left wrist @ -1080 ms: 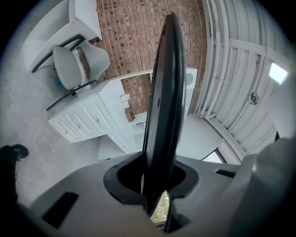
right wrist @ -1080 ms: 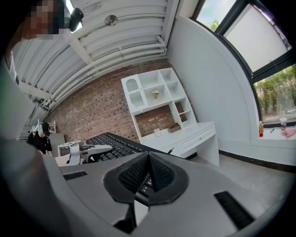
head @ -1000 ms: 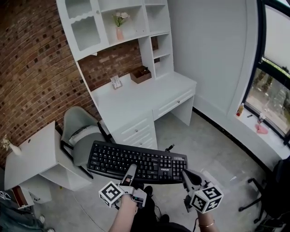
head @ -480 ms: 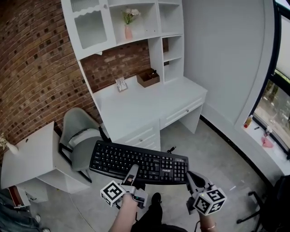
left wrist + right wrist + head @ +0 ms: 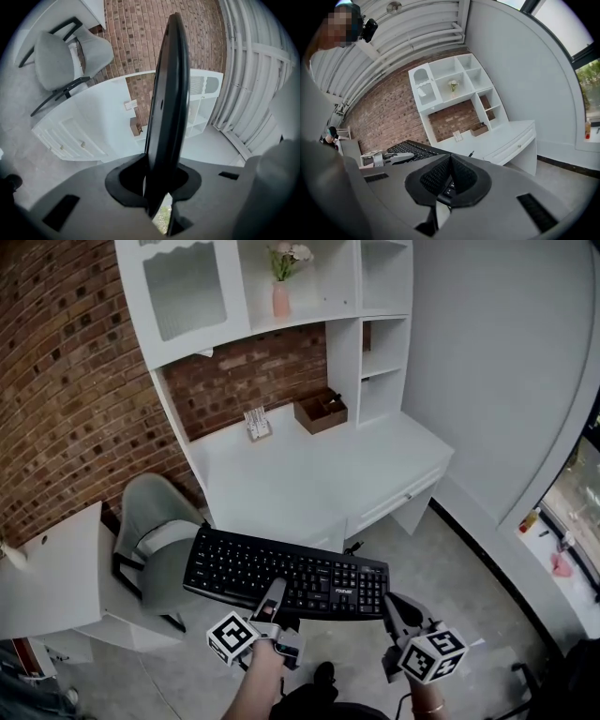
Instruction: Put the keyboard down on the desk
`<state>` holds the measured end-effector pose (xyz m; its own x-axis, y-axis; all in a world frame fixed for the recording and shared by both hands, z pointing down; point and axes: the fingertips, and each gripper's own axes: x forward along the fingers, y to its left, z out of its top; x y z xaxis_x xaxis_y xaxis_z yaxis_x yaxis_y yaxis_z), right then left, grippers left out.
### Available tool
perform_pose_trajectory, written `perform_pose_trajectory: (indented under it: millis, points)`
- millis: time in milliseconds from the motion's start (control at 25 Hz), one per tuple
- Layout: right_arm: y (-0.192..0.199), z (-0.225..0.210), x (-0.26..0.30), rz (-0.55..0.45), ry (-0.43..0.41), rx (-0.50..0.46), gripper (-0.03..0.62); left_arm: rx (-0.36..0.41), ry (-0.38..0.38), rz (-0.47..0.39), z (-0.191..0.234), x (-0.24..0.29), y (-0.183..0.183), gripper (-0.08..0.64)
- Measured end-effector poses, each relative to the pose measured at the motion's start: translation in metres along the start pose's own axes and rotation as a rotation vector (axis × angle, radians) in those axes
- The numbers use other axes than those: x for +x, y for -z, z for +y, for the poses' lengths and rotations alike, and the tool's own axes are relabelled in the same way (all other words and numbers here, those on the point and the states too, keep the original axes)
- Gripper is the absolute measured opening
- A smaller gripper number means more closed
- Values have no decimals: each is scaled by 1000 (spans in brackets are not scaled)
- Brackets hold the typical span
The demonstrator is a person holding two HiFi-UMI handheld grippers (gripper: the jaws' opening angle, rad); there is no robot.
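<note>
My left gripper [image 5: 157,187] has its jaws pinching the keyboard [image 5: 281,573] at its near edge. My right gripper [image 5: 450,180] has its jaws pressed together on the right corner, though I can't make out how much of the lip they bite. The keyboard hangs level just ahead of both, over the floor [image 5: 469,549], short of the table [image 5: 309,465]. I'd keep both hands at one height, clear the table's front edge, lower it flat, then release. The cable [image 5: 353,547] beyond is mostly hidden.
</note>
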<state>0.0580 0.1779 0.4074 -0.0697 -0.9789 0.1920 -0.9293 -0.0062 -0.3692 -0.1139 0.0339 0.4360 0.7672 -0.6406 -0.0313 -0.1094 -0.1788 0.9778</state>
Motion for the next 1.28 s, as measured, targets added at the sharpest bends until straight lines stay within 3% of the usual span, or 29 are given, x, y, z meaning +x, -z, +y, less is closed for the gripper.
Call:
perform_pose_trajectory:
  millis: [600,1040,1280]
  points:
    - [-28,-37,123,59,-36,3,5,-65,-15,-95,36,91,-72,71]
    - [-60,-76,214,111,-170,-19,5,-81,-56,-226,60,153,-100,71]
    - [-69,-100,260,197,-251,-24,5,-87,-124,-322,79,184,-114,71]
